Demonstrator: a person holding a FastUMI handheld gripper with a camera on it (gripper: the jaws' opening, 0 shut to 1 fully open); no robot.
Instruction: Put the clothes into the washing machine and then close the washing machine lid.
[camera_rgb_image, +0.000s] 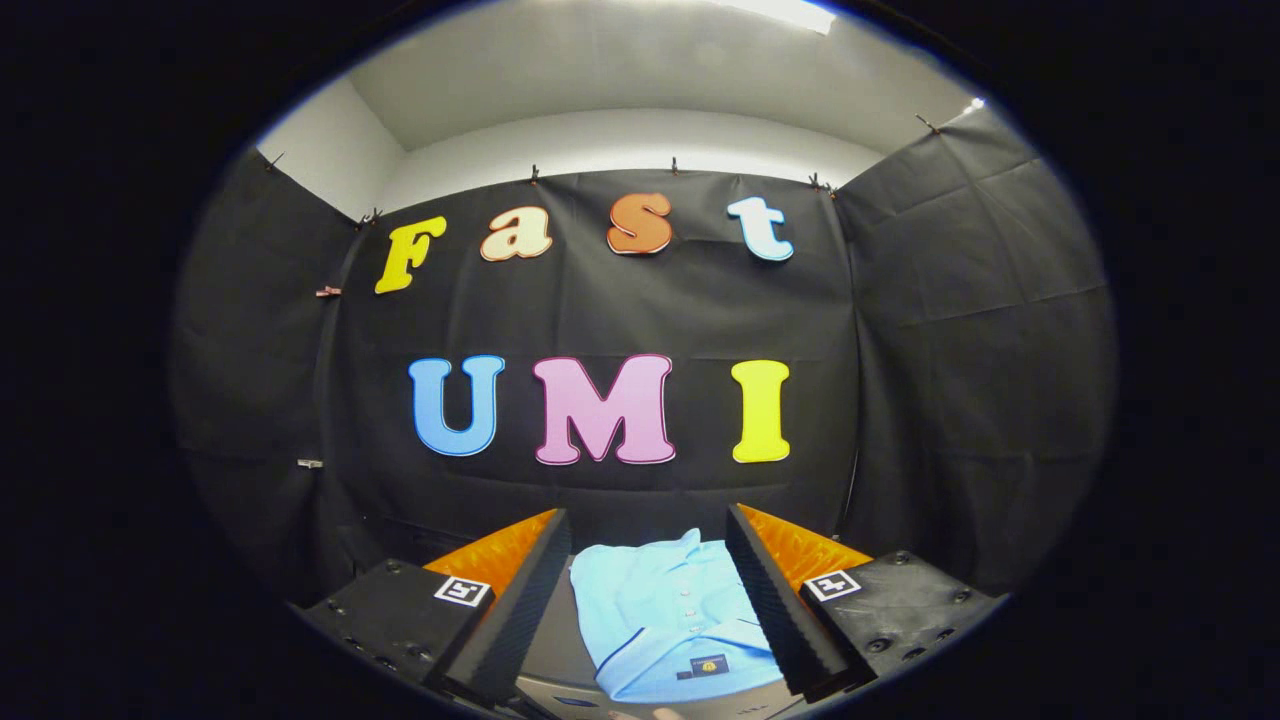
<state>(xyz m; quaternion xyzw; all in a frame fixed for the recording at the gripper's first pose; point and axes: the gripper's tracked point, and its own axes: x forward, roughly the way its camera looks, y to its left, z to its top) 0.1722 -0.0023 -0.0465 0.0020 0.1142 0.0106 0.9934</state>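
The gripper (648, 530) is held with its fingers (520, 600) spread wide apart, nothing being grasped. A folded light blue shirt (665, 615) is seen lying between the fingers, untouched by either. The shirt is supported on a grey surface (552, 650). Beyond the shirt, the booth's black cloth wall (600, 300) is seen.

— Any writing I can read past my gripper (648, 525), fingers spread wide?
— None. The black-and-white square pattern tags (463, 590), lower left and right, carry no letters. The folded light-blue polo shirt's (650, 610) small dark label (709, 665), lower centre, is too small.
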